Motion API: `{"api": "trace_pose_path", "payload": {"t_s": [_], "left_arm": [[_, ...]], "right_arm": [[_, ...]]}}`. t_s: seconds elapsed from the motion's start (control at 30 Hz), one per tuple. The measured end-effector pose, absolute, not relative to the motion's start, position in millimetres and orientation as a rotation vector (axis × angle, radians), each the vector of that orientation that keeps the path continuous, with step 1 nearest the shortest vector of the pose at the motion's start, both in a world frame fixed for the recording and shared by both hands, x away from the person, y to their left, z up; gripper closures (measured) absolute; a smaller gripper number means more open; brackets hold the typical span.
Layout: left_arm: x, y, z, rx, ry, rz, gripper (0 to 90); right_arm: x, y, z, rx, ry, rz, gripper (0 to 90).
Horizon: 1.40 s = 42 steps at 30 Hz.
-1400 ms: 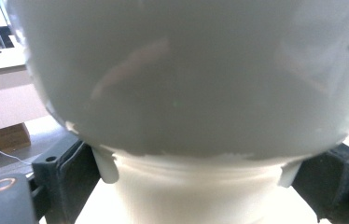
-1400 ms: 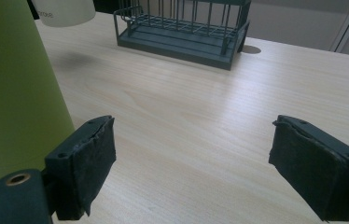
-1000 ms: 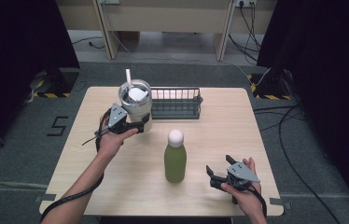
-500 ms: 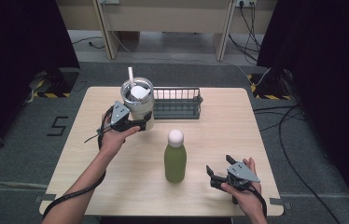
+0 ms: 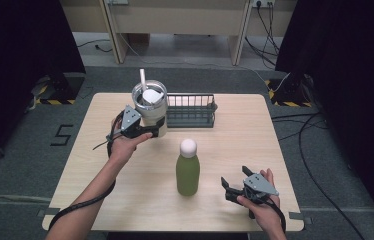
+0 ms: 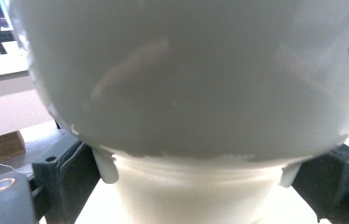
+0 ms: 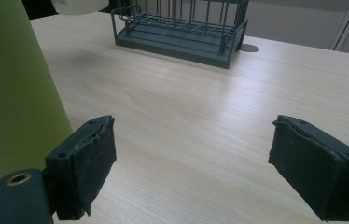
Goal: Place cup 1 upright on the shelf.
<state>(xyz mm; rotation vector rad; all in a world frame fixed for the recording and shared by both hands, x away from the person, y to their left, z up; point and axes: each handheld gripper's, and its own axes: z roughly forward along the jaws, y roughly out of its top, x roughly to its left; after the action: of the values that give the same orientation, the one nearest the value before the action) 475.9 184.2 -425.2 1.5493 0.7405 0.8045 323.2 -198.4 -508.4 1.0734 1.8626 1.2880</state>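
Observation:
A white tumbler (image 5: 150, 102) with a lid and straw hangs a little above the table's back left. My left gripper (image 5: 156, 130) is shut on its narrower lower part. In the left gripper view the tumbler (image 6: 186, 74) is very close, with a black jaw pressed against each side of its base. A green bottle (image 5: 187, 172) with a white cap stands upright in the middle of the table. To its right, near the front edge, my right gripper (image 5: 234, 178) is open and holds nothing. In the right gripper view the bottle (image 7: 9, 84) stands just left of the left jaw.
A dark wire rack (image 5: 190, 111) sits at the back of the wooden table (image 5: 255, 135), just right of the tumbler; the rack (image 7: 182, 28) is empty. Cables trail from both grippers. Bare tabletop lies to the right and front left.
The left gripper has carried the tumbler slightly to the right and up. The right gripper and the green bottle have not moved.

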Motion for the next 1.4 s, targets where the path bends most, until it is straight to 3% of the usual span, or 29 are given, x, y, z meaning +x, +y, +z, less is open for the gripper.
{"api": "trace_pose_path", "payload": {"t_s": [1.4], "left_arm": [[497, 165, -416, 1.544, 0.732, 0.792, 10.1]], "right_arm": [[324, -201, -510, 1.084, 1.859, 1.289, 14.6]]}}
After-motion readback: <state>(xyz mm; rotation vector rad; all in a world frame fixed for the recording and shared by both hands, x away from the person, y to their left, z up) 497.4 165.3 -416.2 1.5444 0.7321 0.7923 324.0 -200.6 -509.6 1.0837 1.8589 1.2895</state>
